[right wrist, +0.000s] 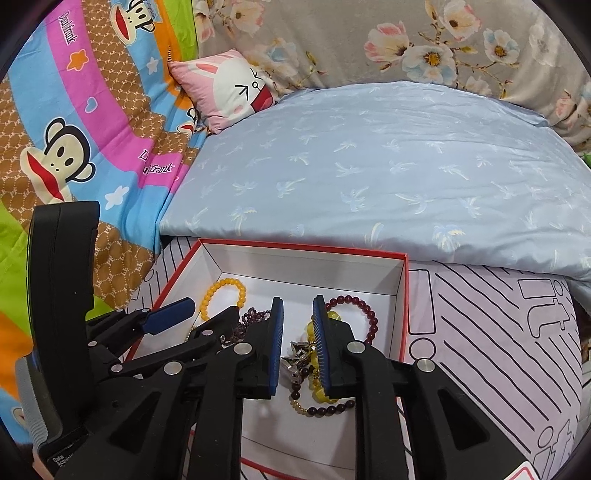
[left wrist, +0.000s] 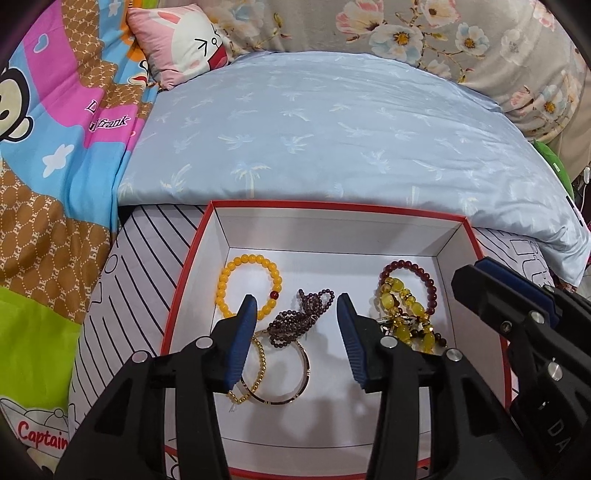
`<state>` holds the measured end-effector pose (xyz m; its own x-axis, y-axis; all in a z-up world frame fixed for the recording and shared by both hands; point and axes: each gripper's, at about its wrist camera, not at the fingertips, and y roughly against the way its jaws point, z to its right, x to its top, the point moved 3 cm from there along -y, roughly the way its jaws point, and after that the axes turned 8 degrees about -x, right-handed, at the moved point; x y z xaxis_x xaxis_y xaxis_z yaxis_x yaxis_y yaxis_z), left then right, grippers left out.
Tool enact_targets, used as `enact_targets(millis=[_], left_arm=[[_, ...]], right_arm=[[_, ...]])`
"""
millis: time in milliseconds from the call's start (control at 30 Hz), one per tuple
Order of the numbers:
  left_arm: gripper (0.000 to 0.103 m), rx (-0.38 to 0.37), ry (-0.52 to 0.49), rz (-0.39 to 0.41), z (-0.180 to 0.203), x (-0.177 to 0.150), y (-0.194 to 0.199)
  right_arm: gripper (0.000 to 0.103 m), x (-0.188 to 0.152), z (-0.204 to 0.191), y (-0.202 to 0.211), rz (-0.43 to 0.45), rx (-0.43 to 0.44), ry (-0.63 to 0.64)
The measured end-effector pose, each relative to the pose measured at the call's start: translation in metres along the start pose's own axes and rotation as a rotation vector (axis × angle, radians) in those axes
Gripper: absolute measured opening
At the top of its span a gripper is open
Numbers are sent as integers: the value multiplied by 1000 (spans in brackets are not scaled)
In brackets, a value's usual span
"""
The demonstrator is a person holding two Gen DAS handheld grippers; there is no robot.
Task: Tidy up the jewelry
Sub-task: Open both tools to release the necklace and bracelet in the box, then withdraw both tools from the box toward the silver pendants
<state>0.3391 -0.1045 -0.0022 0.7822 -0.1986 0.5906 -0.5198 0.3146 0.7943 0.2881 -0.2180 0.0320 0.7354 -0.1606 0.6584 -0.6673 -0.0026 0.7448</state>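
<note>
A red-rimmed white box (left wrist: 458, 236) lies on the bed and holds jewelry. In the left wrist view my left gripper (left wrist: 297, 301) is open over the box, above a dark purple bead necklace (left wrist: 295, 321), a metal bangle (left wrist: 295, 384) and a gold bead bracelet (left wrist: 258, 369). An orange bead bracelet (left wrist: 231, 273) lies at the left, a dark red bead bracelet (left wrist: 424, 280) with yellow stone pieces (left wrist: 400, 310) at the right. My right gripper (right wrist: 298, 306) hangs over the yellow pieces (right wrist: 314, 369), its blue pads a narrow gap apart, nothing between them.
The box (right wrist: 404, 295) sits on a striped lilac sheet (right wrist: 498, 350). A pale blue duvet (left wrist: 314, 129) lies behind it, a colourful cartoon quilt (left wrist: 55, 184) at the left, a pink rabbit pillow (left wrist: 177, 40) and a floral cover (left wrist: 406, 29) at the back.
</note>
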Motion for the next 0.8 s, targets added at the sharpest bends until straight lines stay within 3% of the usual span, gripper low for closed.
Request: enact_targets(millis=[500, 800], left_arm=[[43, -9, -17, 21, 11, -13, 34], [43, -21, -35, 26, 21, -34, 61]], right_arm=[[18, -9, -1, 37, 34, -5, 9], [28, -27, -1, 71, 51, 4, 4]])
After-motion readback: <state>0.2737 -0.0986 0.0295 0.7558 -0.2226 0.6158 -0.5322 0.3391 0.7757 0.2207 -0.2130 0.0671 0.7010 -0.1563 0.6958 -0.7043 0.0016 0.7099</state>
